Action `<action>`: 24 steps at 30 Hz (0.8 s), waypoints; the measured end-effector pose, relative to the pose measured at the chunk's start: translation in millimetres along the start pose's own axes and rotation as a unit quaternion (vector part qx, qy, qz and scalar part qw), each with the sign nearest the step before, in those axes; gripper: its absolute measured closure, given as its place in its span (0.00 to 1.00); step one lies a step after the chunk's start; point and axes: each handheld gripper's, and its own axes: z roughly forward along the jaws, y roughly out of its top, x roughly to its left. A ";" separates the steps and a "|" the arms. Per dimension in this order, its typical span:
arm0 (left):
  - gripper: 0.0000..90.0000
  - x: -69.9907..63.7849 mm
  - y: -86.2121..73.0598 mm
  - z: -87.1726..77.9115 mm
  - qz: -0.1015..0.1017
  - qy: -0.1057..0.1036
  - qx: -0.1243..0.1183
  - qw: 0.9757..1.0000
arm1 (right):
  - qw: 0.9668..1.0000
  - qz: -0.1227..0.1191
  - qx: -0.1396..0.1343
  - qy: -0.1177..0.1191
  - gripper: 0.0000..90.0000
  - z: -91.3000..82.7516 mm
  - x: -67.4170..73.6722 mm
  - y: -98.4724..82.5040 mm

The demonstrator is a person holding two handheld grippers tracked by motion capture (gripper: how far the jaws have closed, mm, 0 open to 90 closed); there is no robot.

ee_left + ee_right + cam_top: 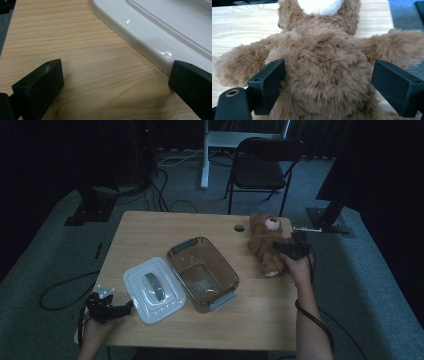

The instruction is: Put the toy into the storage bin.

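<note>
A brown teddy bear lies on its back at the right of the wooden table. My right gripper is open over its belly. In the right gripper view the jaws straddle the bear's furry body: the left jaw presses the fur, the right jaw stands a little off it, and the right gripper holds nothing tight. A clear brownish container stands open mid-table, with its white lid lying flat beside it. My left gripper is open at the lid's near-left corner. Its jaws span bare wood beside the lid's rim.
A round cable hole sits in the table behind the bear. A black folding chair and a white desk leg stand beyond the table. Cables trail on the carpet at the left. The bear lies close to the table's right edge.
</note>
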 end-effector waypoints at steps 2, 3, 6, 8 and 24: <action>0.00 -0.8 1.3 1.2 0.003 -0.002 0.000 1.000 | 1.000 -0.002 0.007 0.005 0.13 3.8 0.5 -0.4; 0.00 -0.9 1.8 1.6 0.003 -0.003 0.000 1.000 | 1.000 -0.002 0.017 0.012 0.12 6.9 1.4 -0.8; 0.00 -0.9 3.3 2.7 0.006 -0.005 0.002 1.000 | 0.999 -0.004 0.029 0.028 0.12 12.3 3.8 -2.5; 0.00 -0.9 3.5 2.9 0.007 -0.006 0.001 1.000 | 0.999 -0.010 0.039 0.037 0.12 15.9 5.8 -4.5; 0.00 -1.1 3.3 2.8 0.005 -0.005 0.002 1.000 | 0.998 -0.013 0.026 0.048 0.12 10.4 13.9 -9.0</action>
